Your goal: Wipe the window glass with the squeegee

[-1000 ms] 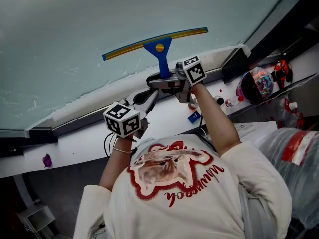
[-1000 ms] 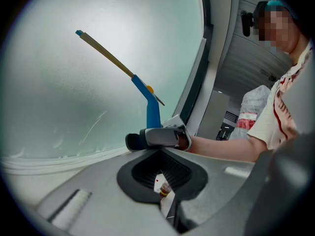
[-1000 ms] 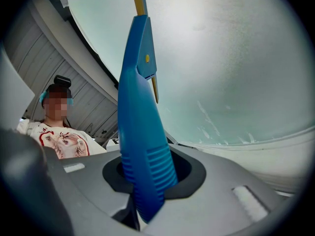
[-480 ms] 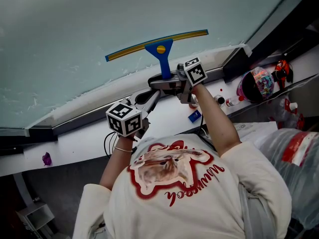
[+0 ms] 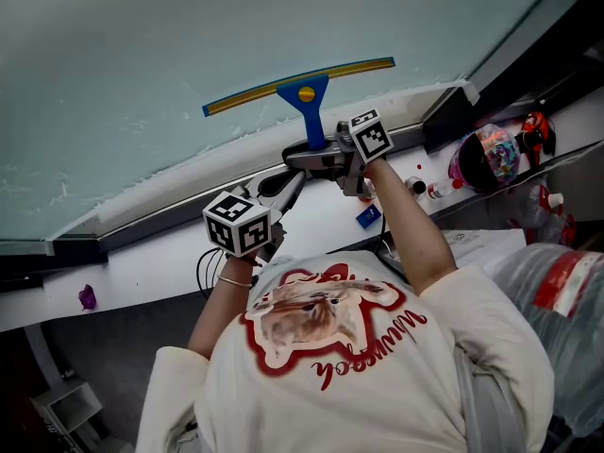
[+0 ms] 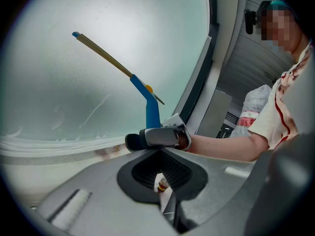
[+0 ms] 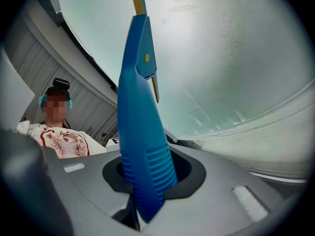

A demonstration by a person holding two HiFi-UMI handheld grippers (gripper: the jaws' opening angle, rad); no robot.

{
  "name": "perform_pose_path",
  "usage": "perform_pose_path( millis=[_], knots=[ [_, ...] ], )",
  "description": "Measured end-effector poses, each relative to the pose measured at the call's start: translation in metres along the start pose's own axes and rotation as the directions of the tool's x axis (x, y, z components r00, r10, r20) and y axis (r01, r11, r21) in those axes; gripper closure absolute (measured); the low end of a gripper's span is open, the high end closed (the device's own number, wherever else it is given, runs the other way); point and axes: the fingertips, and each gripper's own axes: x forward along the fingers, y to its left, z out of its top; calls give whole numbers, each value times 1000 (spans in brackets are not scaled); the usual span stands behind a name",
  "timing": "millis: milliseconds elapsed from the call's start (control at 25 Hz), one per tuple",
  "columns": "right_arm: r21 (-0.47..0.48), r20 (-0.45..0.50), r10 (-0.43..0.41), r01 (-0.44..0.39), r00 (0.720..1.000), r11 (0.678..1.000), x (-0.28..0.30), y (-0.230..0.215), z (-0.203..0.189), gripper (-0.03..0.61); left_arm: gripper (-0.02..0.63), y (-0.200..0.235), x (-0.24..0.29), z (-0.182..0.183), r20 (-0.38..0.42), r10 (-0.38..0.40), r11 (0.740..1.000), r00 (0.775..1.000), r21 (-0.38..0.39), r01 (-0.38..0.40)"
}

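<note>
While right gripper (image 5: 314, 155) pinches the squeegee (image 5: 304, 91), blade (image 5: 245, 100) should press evenly on the window glass (image 5: 170, 36); left gripper (image 5: 286, 183) closed, empty.

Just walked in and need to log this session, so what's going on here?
A person is working at a window with tongs in each hand. The right tongs are shut on the blue handle of a squeegee, whose blade lies against the window glass, low down. The left tongs are shut on nothing and hang just below the right ones, over the white sill.
</note>
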Motion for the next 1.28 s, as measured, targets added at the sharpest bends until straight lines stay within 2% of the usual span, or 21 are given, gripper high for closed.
perform_pose_path(
  millis=[1280],
  knots=[
    [58,4,-10,10,1000,998,-4,-21,-21,466,612,9,7,-25,-36,-6,999,999,-44,5]
  ],
)
